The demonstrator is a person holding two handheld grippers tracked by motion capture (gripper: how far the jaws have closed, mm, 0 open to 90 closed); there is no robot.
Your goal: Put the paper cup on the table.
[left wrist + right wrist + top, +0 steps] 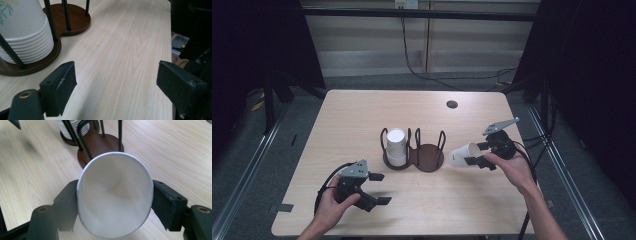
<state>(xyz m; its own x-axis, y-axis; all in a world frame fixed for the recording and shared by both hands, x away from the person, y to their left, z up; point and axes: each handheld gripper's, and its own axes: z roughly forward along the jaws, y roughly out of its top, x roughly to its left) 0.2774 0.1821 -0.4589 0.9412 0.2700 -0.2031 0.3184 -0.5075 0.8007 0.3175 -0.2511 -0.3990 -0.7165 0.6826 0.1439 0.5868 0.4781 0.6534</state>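
Beside the rack (428, 159), right gripper (474, 154) clasping cup (460, 154)

The paper cup (115, 195) in the right gripper (475, 153) is plain white, inside and at the rim. The stack of cups (396, 146) is white too; the left gripper view shows a small printed sprig on it, teal leaves with a yellow flower. The cup holder (428, 159) has a dark brown base and thin black rods. The table (362, 110) is pale wood with fine straight grain and a dark round hole. Both grippers have black jaws and a grey plate; the left gripper (380, 189) shows a brass-coloured screw.
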